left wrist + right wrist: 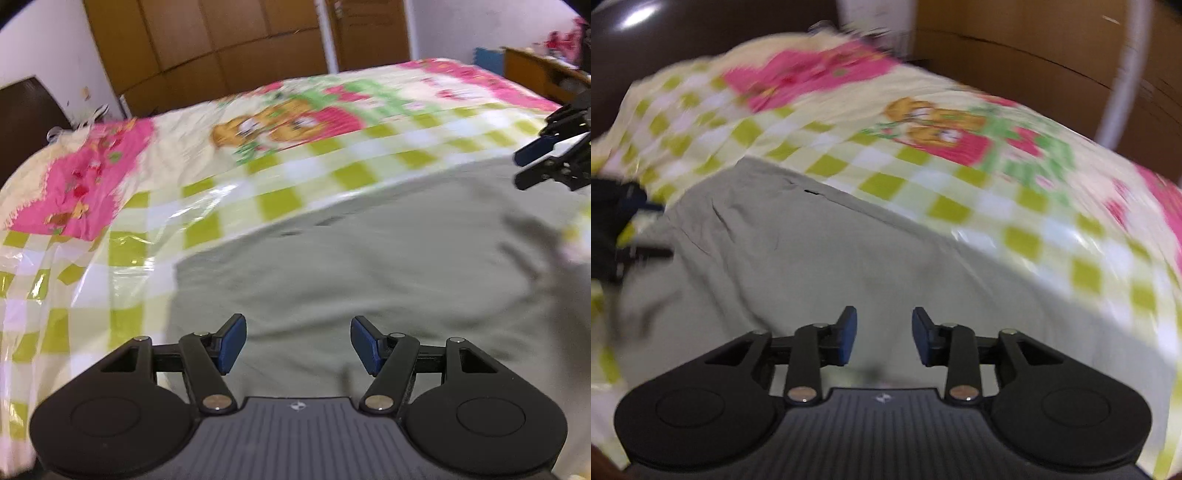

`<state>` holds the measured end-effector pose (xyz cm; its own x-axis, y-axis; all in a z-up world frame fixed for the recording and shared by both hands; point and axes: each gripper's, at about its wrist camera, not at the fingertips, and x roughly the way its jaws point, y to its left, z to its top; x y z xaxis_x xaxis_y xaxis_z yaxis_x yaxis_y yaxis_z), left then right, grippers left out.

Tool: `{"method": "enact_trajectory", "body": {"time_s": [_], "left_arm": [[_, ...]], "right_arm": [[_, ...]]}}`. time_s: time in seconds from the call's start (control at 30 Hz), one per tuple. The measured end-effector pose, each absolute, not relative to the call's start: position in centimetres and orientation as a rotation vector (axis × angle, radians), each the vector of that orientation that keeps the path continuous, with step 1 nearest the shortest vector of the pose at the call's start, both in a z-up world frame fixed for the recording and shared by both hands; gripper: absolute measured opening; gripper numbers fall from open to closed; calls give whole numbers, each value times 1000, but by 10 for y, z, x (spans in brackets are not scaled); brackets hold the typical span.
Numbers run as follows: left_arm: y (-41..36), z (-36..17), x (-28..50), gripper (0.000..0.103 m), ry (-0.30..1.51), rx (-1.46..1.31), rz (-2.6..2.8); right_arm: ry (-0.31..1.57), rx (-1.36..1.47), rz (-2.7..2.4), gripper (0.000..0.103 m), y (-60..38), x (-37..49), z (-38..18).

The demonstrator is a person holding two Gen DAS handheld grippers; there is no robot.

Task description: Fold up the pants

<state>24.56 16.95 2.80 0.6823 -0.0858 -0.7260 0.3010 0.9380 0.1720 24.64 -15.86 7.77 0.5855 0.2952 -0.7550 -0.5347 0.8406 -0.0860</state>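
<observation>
Grey-green pants (354, 266) lie spread flat on the bed; they also fill the lower middle of the right wrist view (827, 266). My left gripper (298, 345) is open and empty, hovering just above the cloth. My right gripper (884, 334) is open and empty over the pants too; it also shows at the right edge of the left wrist view (532, 162). The left gripper appears as a dark blur at the left edge of the right wrist view (617, 229). Both views are motion-blurred.
The bed carries a checked yellow-green and pink cartoon sheet (229, 199) under shiny plastic. A brown wardrobe (207, 48) and a door stand beyond the bed. A dark headboard (26, 110) is at the left. A wooden piece of furniture (535, 74) stands far right.
</observation>
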Motion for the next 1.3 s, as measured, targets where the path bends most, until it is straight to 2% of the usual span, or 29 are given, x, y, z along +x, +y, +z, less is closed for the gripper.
{"method": "enact_trajectory", "body": {"time_s": [0.1,0.3,0.5,0.6,0.7,0.83,0.9,0.93,0.97,1.0,1.03,1.07,1.1,1.13,1.3], "left_arm": [[197,12,299,74,848,233,-195],[225,-3,367,76,905,163,-225],[233,-12,383,77,943,166,-186],[243,-3,385,77,910,145,-180],[242,-10,388,77,951,183,-198],[245,-21,395,88,973,196,-171],[253,-20,397,87,973,154,-151],[256,-21,397,80,980,120,-154],[256,-22,397,66,988,98,-164],[252,-22,396,59,989,99,-183],[247,-21,394,51,983,116,-193],[242,-20,393,47,979,137,-195],[238,-19,392,40,979,149,-199],[236,-17,391,37,977,154,-201],[232,4,376,33,906,183,-191]], "right_arm": [[816,-411,553,39,-141,305,61],[910,-483,628,39,-123,381,24],[1027,-506,700,42,-125,409,11],[1051,-547,722,43,-123,413,5],[1042,-545,714,43,-123,418,5],[1028,-568,716,43,-121,416,0],[1024,-579,710,43,-119,415,-2],[1026,-572,705,43,-119,415,-2],[1028,-564,700,42,-119,416,-2],[1027,-558,694,41,-120,415,-2],[1028,-547,685,33,-120,415,-3],[1030,-532,684,25,-119,415,-3],[1033,-523,689,8,-119,413,-3],[1029,-523,682,3,-117,411,-3],[987,-537,643,0,-113,404,10]]}}
